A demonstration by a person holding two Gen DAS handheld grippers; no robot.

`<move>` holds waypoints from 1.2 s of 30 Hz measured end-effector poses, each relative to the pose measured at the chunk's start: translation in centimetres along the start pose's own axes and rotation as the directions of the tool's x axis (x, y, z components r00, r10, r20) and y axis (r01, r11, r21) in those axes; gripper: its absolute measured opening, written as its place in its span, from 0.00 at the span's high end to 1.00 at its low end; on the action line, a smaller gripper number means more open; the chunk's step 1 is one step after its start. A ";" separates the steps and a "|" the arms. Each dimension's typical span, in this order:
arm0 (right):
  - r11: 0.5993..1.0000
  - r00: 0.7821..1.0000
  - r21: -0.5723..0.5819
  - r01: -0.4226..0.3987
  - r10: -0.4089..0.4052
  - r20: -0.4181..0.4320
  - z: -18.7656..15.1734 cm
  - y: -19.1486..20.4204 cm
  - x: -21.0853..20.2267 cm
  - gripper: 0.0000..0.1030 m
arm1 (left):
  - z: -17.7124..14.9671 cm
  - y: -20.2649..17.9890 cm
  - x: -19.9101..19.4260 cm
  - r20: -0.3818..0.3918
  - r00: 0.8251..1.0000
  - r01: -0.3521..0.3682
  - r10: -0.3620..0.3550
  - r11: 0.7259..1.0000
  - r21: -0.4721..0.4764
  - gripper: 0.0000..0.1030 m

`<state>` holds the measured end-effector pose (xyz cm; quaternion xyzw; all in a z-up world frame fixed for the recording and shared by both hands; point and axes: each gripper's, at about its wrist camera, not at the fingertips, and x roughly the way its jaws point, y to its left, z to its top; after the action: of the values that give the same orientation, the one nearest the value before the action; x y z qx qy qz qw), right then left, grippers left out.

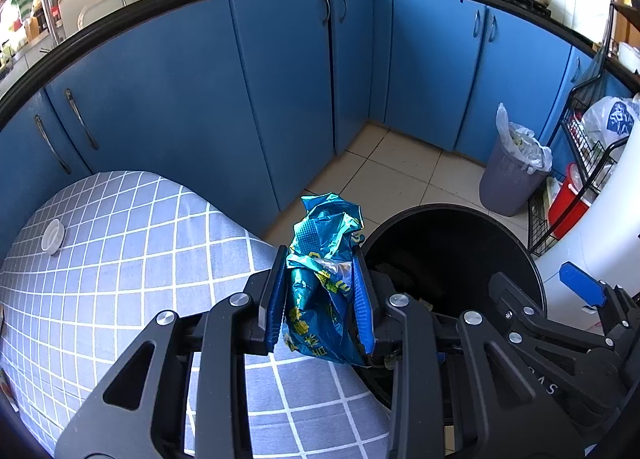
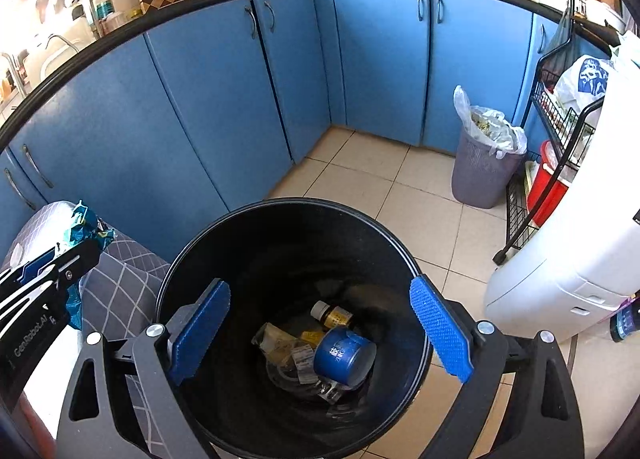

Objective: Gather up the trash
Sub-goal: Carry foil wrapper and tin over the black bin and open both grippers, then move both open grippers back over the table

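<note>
My left gripper [image 1: 320,259] is shut on a crumpled blue foil snack bag [image 1: 324,259] and holds it above the table's edge, just left of the black trash bin [image 1: 520,251]. The bag also shows in the right wrist view [image 2: 86,225], held by the left gripper [image 2: 76,255]. My right gripper [image 2: 320,323] is open and empty, directly above the black bin [image 2: 200,251]. Inside the bin lie a blue can [image 2: 344,355], a small brown bottle [image 2: 332,313] and crumpled wrappers [image 2: 288,351].
A table with a grey checked cloth [image 1: 120,259] carries a white lid [image 1: 53,235]. Blue cabinets [image 1: 280,79] run along the back. A grey bin with a white liner [image 2: 484,163], a black wire rack [image 2: 560,131] and a white appliance [image 2: 568,259] stand at the right.
</note>
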<state>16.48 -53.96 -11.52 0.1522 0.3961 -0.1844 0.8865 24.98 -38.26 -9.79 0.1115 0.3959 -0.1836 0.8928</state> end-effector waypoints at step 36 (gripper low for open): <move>1.000 1.000 0.015 0.013 -0.013 0.025 0.2 -1.9 -1.1 0.14 | 2.2 -3.7 -1.8 0.048 0.997 0.048 -0.052 0.996 0.081 0.03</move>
<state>15.07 -55.46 -10.80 0.1540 0.3843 -0.1950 0.8891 23.81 -41.98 -7.22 0.1325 0.3684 -0.2242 0.8924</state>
